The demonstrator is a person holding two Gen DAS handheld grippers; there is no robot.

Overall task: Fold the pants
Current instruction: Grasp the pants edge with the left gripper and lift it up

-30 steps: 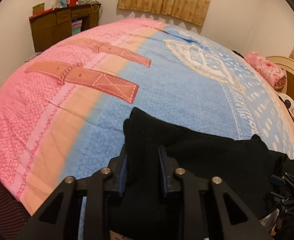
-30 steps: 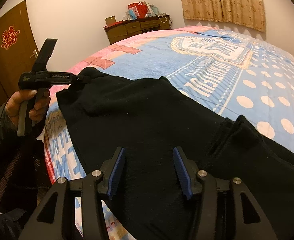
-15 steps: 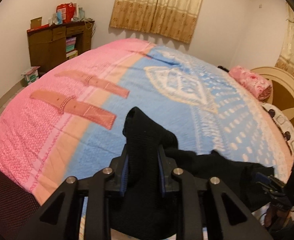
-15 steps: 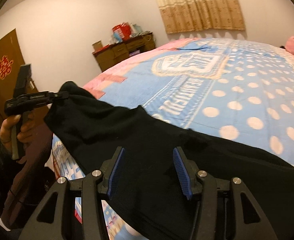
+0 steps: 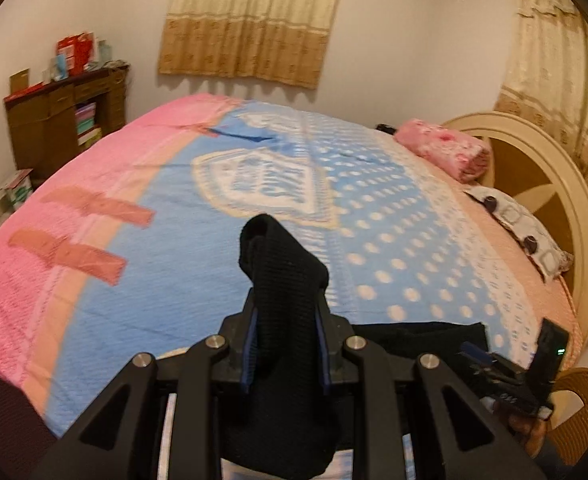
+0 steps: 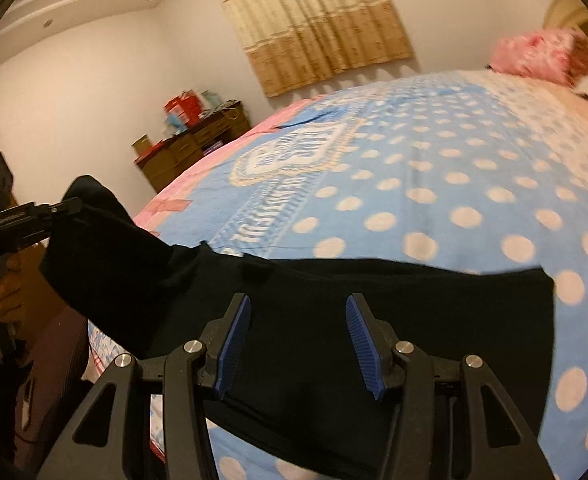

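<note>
Here, the left gripper point(image 5: 285, 344) is clamped on a bunched end of the black pants point(image 6: 334, 312), holding it above the blue and pink bedspread point(image 5: 181, 272). The rest of the pants stretches across the bed's near edge. The right gripper point(image 6: 298, 340) has its blue pads set apart, with fabric between them; whether they pinch it is unclear.
</note>
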